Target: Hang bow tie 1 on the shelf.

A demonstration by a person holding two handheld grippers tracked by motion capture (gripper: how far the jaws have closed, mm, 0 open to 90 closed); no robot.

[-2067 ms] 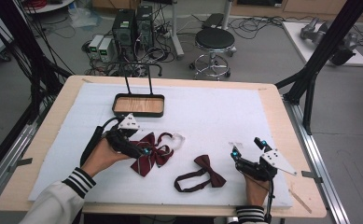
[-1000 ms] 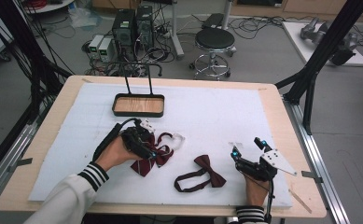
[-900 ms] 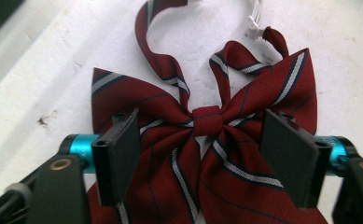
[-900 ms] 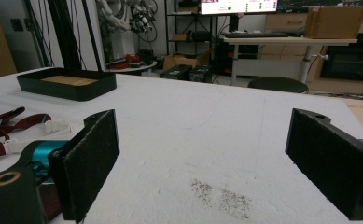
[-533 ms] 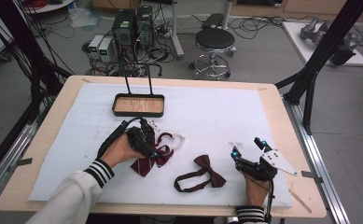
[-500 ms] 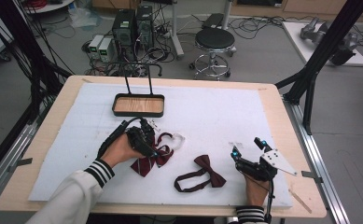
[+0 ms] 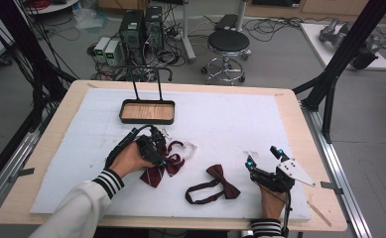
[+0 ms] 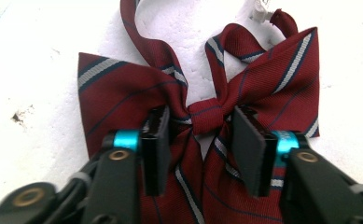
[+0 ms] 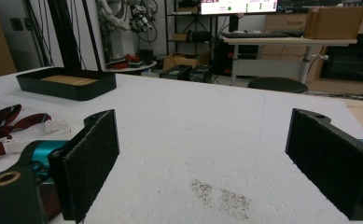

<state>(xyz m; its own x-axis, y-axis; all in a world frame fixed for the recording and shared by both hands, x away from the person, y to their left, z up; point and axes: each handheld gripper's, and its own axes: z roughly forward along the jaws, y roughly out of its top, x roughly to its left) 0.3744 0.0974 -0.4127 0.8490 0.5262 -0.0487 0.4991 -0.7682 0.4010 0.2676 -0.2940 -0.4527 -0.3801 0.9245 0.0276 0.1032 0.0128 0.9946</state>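
We are taking the black tray with the wooden floor (image 7: 147,112) as our landmark on the white foam-covered worktop (image 7: 230,119). Just on the near side of that tray, we are lowering the left claw (image 8: 200,135) onto the maroon striped fabric bow tie (image 8: 137,93); in the high view this bow tie (image 7: 157,172) is lying flat on the worktop, partly under our left hand (image 7: 131,159). In the left gripper view the jaws are standing apart, one on each side of the bow tie's centre knot, their pads resting on or just above the cloth and not yet closed on it. The tie's neck strap is looping away beyond the knot.

Farther from the tray, nearer and to the right of it, a plain dark red bow tie with a looped strap (image 7: 214,184) is lying untouched. Beyond that, well apart from the tray, we are holding the right claw (image 7: 260,168) low over the worktop with its jaws spread wide and nothing between them, as the right gripper view shows (image 9: 207,158).
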